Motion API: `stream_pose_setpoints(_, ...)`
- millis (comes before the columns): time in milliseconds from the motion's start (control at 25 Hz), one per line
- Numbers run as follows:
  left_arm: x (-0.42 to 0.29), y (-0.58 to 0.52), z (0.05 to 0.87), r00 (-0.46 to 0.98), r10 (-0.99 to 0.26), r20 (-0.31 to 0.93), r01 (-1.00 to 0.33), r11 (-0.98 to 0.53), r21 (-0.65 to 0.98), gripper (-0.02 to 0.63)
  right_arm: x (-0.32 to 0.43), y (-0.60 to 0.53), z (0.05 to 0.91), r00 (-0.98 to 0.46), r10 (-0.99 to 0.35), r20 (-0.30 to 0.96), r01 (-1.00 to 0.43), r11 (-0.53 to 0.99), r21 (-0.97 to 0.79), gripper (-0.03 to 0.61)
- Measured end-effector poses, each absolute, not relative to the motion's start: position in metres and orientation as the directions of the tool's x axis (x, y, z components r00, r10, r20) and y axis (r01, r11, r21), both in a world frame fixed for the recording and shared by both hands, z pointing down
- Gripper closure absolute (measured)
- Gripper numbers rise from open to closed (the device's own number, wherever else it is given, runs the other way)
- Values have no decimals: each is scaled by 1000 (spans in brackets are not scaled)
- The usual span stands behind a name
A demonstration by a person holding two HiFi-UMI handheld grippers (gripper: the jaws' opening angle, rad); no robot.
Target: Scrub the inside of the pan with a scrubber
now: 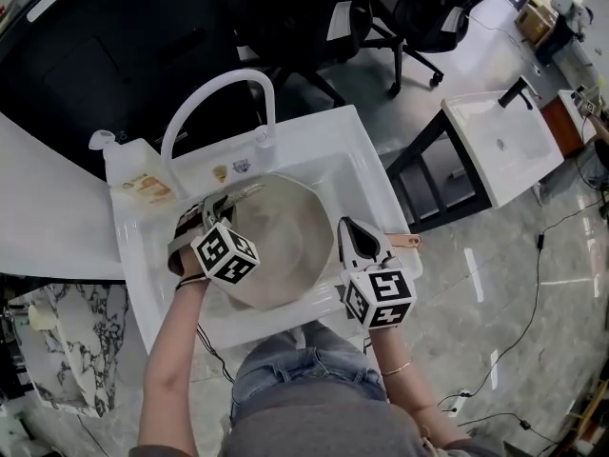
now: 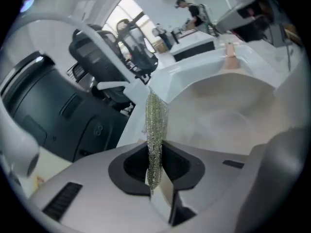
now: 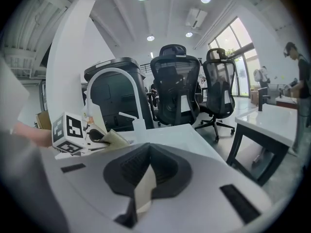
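Note:
A cream pan (image 1: 290, 255) lies in the white sink (image 1: 328, 150), its copper handle (image 1: 407, 241) pointing right. My left gripper (image 1: 226, 203) hangs over the pan's left rim, shut on a silvery mesh scrubber (image 1: 244, 193). In the left gripper view the scrubber (image 2: 155, 130) stands as a thin strip pinched in the left gripper (image 2: 156, 176), with the pan's inside (image 2: 228, 115) beyond. My right gripper (image 1: 354, 234) is shut on the pan's right rim near the handle. In the right gripper view a thin cream edge of the pan (image 3: 145, 186) sits in the right gripper (image 3: 142, 195).
A white arched faucet (image 1: 219, 93) rises behind the sink, and a soap bottle (image 1: 133, 174) stands at its back left corner. Office chairs (image 1: 419, 12) are behind. A second white basin on a dark frame (image 1: 500, 141) stands to the right. Cables (image 1: 533, 284) lie on the floor.

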State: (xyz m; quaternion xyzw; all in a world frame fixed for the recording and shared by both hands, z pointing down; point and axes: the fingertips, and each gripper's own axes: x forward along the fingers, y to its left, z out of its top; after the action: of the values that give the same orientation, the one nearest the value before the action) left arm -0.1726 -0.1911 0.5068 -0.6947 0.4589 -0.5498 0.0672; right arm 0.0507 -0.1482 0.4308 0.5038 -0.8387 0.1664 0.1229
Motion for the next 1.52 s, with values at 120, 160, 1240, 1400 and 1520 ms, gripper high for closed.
stream_pose_setpoints(120, -155, -197, 515, -25, -723, 690, -252, -664, -704, 548, 59, -142, 434, -430, -819, 381, -903, 402, -153, 568)
stream_pose_setpoints(160, -152, -198, 519, -40, -737, 675, -143, -664, -734, 548, 62, -139, 436, -419, -822, 384, -908, 391, -154, 568)
stream_pose_setpoints(1240, -183, -45, 586, -370, 131, 920, 283, -927, 246, 552, 76, -90, 434, -326, -862, 389, -945, 285, -162, 568)
stream_pose_setpoints(1400, -169, -22, 580, -356, 266, 896, 238, -901, 362, 552, 79, -85, 431, -318, -866, 387, -948, 275, -163, 568)
stream_pose_setpoints(1520, -153, -9, 575, -309, 358, 881, 202, -880, 429, 552, 84, -81, 431, -306, -871, 385, -951, 263, -162, 568)
